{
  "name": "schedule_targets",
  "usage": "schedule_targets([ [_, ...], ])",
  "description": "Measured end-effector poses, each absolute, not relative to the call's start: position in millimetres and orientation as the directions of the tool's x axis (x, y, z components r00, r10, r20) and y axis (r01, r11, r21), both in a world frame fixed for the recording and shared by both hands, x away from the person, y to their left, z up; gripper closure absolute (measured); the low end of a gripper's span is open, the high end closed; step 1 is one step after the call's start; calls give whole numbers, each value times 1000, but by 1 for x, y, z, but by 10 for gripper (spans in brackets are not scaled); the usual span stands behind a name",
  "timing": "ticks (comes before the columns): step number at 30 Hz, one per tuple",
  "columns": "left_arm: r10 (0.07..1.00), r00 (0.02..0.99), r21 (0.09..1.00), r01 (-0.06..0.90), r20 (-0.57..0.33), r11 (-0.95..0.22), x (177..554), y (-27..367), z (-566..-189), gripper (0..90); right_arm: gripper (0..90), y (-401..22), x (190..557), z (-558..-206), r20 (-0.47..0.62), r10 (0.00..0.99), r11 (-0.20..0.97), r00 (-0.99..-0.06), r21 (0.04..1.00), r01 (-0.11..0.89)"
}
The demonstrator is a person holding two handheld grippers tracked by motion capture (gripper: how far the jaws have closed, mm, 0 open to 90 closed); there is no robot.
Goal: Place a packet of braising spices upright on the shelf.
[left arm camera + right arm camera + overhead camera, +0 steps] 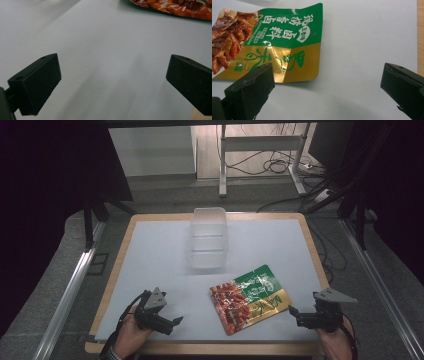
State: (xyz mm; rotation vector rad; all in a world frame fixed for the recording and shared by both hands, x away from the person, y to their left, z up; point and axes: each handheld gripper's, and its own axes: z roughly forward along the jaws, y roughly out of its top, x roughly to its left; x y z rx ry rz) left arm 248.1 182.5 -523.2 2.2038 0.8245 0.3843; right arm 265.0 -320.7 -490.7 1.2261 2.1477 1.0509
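Green, gold and red printed foil snack pouch (249,297) lies flat, near edge of white surface (150,265). High view adds clear rectangular plastic tub (208,237) beyond it. Left claw (172,322) spread wide, empty. Right claw (327,87) wide apart, empty; its view reads pouch's lettering, corner just ahead.

both hand-held grippers (176,321) (292,310) apparently spread wide.
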Motion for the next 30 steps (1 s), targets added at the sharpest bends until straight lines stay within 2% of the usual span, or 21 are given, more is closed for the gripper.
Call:
schedule_targets([
  [16, 660, 751, 730, 438, 24, -525, 248, 182, -524, 0, 0, -305, 282, -491, -5, 828, 328, -561, 816, 476],
  [30, 655, 755, 726, 435, 26, -532, 248, 181, -524, 0, 11, -289, 298, -501, 10, 805, 354, -593, 794, 494],
])
